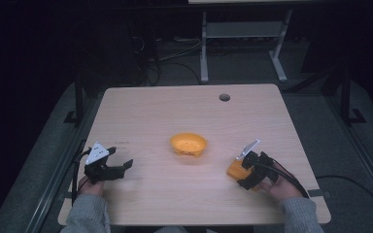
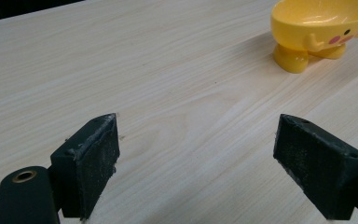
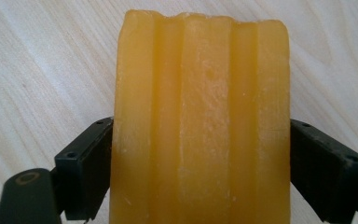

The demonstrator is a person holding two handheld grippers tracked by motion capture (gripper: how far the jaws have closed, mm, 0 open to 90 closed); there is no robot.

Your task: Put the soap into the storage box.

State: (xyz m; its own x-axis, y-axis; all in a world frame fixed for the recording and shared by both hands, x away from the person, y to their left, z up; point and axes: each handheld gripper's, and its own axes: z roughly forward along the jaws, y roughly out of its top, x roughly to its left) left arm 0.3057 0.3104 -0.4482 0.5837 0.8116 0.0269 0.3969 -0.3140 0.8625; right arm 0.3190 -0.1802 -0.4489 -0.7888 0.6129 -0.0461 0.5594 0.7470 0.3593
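Observation:
A yellow footed bowl with a cartoon face stands near the middle of the wooden table; in the left gripper view the bowl sits at the upper right. My left gripper rests at the table's near left, open, with bare wood between its jaws. At the near right, my right gripper is shut on an orange ridged block. In the right gripper view the block stands between both jaws, just above the table.
A round cable hole lies near the table's far edge. Beyond the table stand a white desk frame and cables on the dark floor. Black cables trail from both grippers past the near edge.

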